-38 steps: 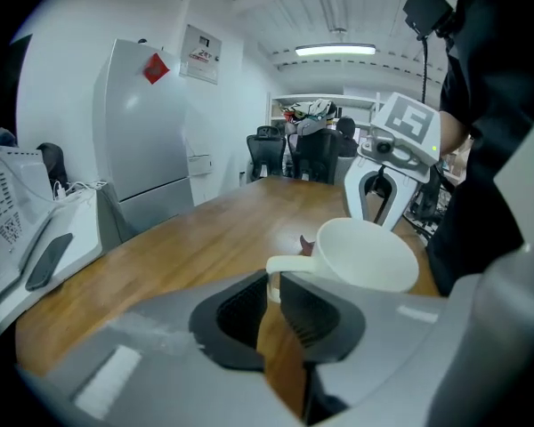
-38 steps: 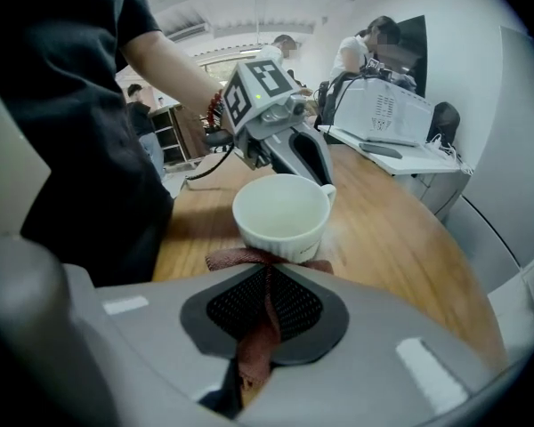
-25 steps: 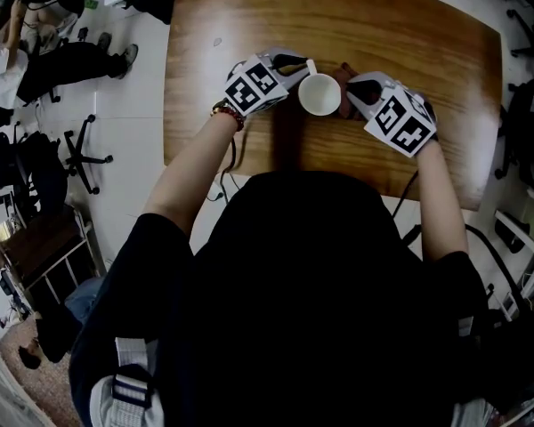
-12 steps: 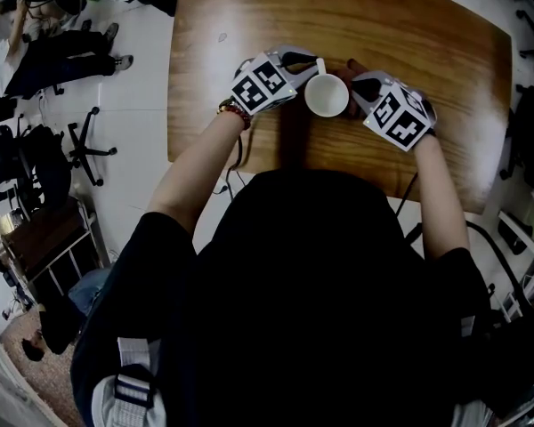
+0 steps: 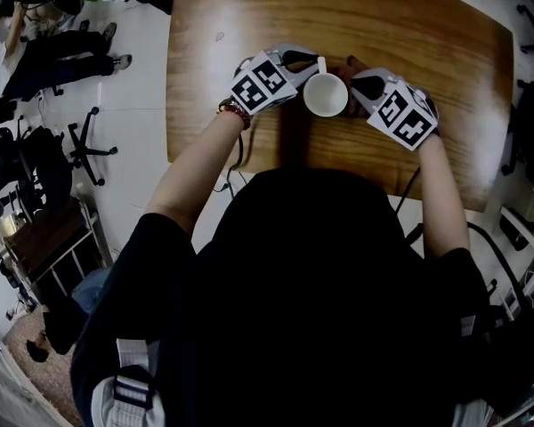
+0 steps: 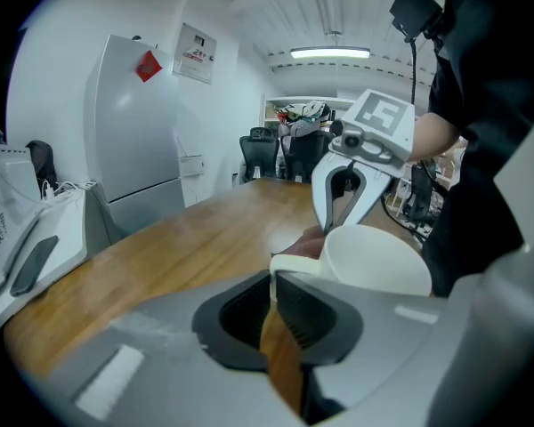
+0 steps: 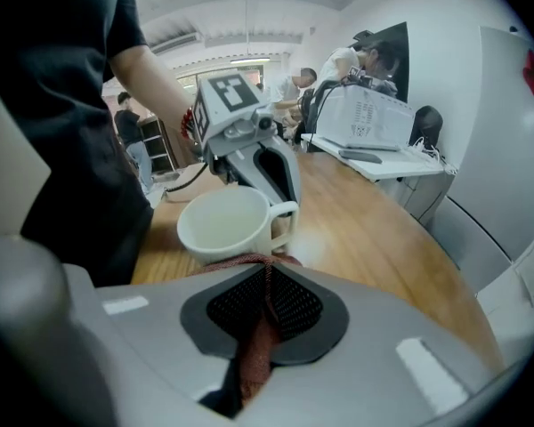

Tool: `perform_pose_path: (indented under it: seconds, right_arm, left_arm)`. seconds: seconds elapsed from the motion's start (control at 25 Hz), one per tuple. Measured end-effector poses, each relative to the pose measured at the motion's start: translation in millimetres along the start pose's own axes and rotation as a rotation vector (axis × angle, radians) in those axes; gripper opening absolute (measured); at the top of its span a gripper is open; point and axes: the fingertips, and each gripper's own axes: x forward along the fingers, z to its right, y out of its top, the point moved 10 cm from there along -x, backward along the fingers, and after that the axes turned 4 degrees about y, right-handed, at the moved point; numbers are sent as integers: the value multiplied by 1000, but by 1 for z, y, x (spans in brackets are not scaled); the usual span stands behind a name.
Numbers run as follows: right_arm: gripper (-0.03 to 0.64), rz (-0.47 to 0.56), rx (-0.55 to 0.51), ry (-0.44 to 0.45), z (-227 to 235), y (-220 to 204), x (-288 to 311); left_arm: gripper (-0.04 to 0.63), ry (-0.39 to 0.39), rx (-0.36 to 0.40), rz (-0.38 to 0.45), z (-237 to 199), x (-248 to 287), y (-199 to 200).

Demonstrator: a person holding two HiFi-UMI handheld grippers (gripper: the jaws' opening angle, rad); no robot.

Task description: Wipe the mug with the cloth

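Closed the left gripper (image 6: pixel 273 278) the last little way, pinching the white handle (image 6: pixel 289 263) of the mug (image 6: pixel 374 261) between pads left almost touching. Kept the right gripper (image 7: pixel 267 269) fully shut on a strip of the reddish-brown cloth (image 7: pixel 254 345), bunched just ahead of its tips and seemingly up against the mug's lower wall. Nudged the mug slightly compared with a second earlier, going by the head view, and left it upright on the table (image 5: pixel 400 25) between the two tools, just ahead of each. Judged the mug steadied by its handle and the cloth set at its side, so wiping could begin. Guessed little of the surface covered yet.

Saw only in the left gripper view the handle actually clamped, a detail lost beside the marker cube (image 5: pixel 265 83) from overhead. Saw only in the right gripper view the cloth caught between the jaws. Caught from above just a brown scrap past the rim. Found both tools flanking the mug at once only from the head view.
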Motion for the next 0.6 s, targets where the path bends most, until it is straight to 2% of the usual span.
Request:
perform_pose_path:
  seconds: [0.12,0.28,0.6]
  right_arm:
    - [20,45,-32,-5,3,11,-16]
    - [20,29,-81,-2,1,21,-17]
    - [20,-22,-54,-10,0,5,8]
  left_arm:
    - [11,-5,9,-2,1,2,2]
    - [11,-23,31,1,4,4,5]
    - [11,-57,33,10,7,8,6]
